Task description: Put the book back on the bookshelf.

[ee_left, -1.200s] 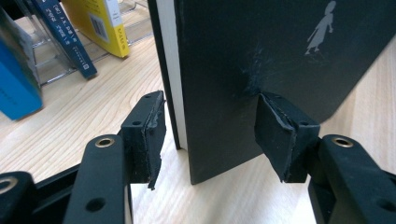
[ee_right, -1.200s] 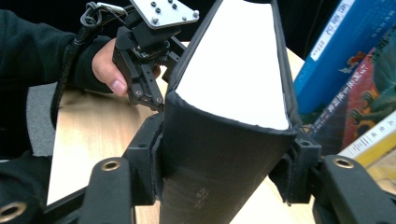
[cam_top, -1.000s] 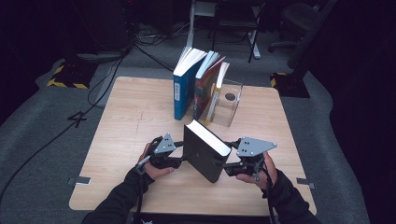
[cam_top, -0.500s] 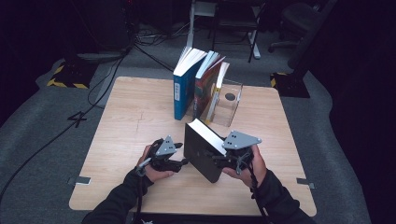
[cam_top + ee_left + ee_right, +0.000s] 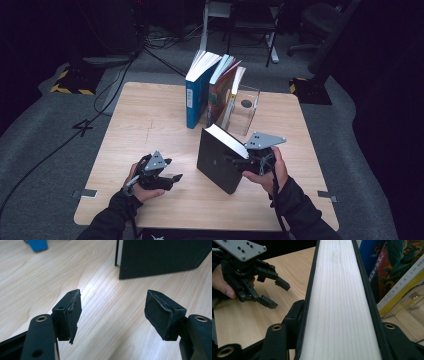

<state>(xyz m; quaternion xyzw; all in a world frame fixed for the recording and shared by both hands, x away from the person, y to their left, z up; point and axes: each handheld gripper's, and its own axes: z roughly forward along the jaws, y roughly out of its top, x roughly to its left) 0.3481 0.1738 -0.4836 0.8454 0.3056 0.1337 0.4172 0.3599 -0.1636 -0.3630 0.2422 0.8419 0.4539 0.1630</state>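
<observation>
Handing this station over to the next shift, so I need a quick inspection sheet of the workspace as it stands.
Surface: wooden table, bare wood around the things.
Job's things: black book standing on its lower edge, tilted.
Clutter: blue book and colourful books leaning against a clear box at the back.
Grippers: right gripper shut on the black book; left gripper open, jaws just opening, nothing between them.
Cables: black cable trailing across the floor.
Surroundings: grey carpet, dark room, chair.
</observation>
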